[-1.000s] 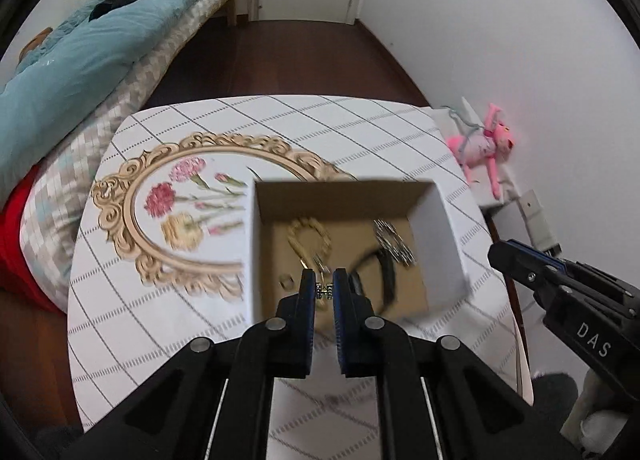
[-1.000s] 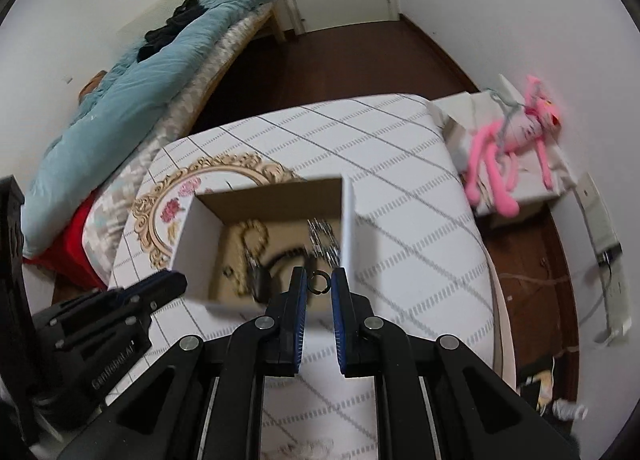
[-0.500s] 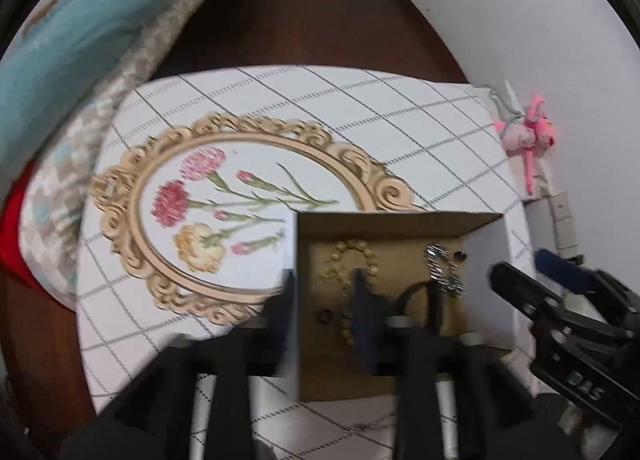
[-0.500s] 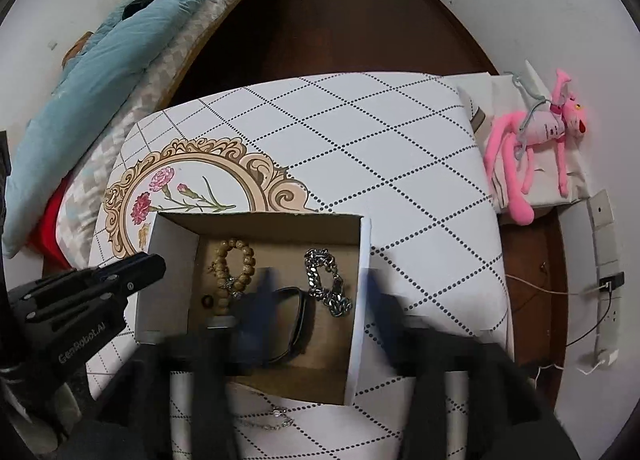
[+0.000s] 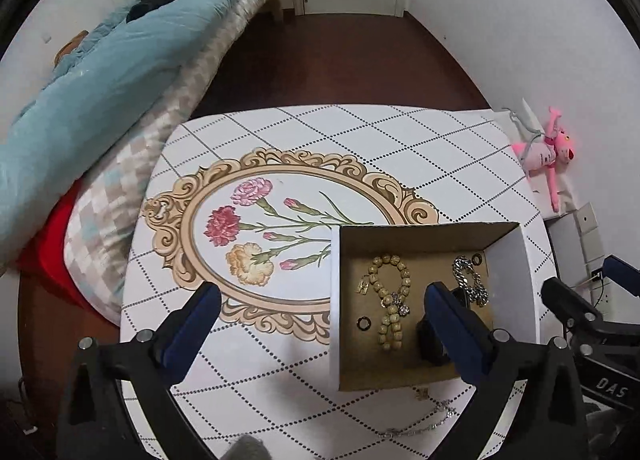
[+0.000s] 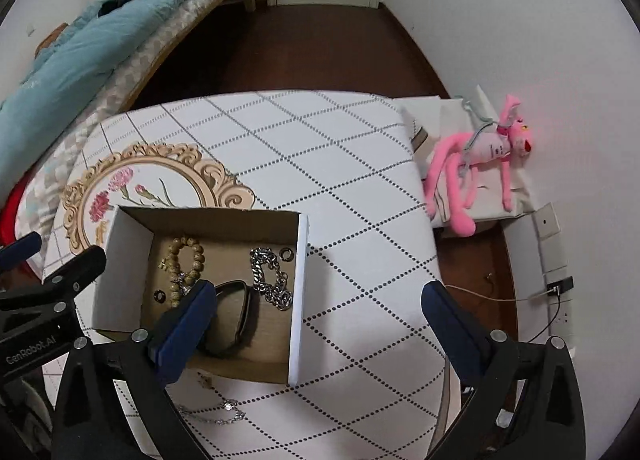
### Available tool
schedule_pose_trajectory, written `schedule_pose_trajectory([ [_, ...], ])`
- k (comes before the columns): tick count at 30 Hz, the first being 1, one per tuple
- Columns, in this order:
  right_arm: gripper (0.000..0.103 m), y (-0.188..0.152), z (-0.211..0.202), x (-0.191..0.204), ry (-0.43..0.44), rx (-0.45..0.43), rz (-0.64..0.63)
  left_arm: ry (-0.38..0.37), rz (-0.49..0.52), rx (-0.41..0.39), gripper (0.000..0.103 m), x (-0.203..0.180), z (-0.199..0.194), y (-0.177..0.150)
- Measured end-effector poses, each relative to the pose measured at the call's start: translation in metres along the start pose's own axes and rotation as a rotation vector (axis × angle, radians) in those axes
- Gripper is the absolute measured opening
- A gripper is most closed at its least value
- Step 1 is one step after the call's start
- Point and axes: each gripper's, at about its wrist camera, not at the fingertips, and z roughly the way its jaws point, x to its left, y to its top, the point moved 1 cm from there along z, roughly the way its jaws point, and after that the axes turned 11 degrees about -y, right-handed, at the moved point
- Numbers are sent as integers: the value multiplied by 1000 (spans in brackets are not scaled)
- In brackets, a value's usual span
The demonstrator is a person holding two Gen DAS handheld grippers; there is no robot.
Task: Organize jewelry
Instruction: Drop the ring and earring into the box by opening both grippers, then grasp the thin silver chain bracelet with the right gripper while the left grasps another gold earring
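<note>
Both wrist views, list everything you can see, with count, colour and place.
box: one, white outside, brown inside, on table
bead bracelet: one, tan, in box
chain bracelet: one, silver, in box
black band: one, in box
rings: two, dark, in box
necklace: one, silver, on table before box
table: one, white, diamond lines
plush: one, pink, by wall
bed: one, teal quilt
left gripper: fingers opening, empty
right gripper: fingers opening, empty

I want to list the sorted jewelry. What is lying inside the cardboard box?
Inside the cardboard box lie a wooden bead bracelet, a silver chain bracelet, two small dark rings and a black band. The right tongs' finger covers part of the band.
</note>
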Motion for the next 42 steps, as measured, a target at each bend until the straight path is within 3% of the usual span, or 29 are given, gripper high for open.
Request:
schedule_pose_trajectory([
  [7, 103, -27, -31, -7, 51, -30, 28, 43, 8, -30, 103, 4, -24, -35],
  [13, 103, -89, -5, 15, 81, 79, 2, 142, -7, 67, 103, 21, 2, -102],
  [17, 81, -120, 20, 35, 91, 137, -26, 157, -42, 146, 103, 38, 28, -135],
  [22, 60, -140, 41, 55, 98, 166, -58, 173, -54, 171, 103, 45, 40, -150],
  [25, 49, -143, 36, 65, 62, 116, -84, 174, -54, 165, 103, 46, 41, -150],
  [26, 37, -144, 34, 68, 56, 98, -95, 175, -52, 162, 103, 46, 41, -149],
  [27, 14, -145, 32, 71, 60, 87, -99, 174, -52, 159, 103, 45, 40, -148],
  [28, 5, -146, 31, 72, 60, 86, -108, 173, -51, 155, 103, 46, 40, -147],
  [34, 3, -142, 26, 45, 82, 75, -40, 142, -37, 116, 103, 33, 33, -133],
  [42, 3, -127, 29, -27, 72, 72, 98, -22, -11, 112, 103, -20, 48, -119],
])
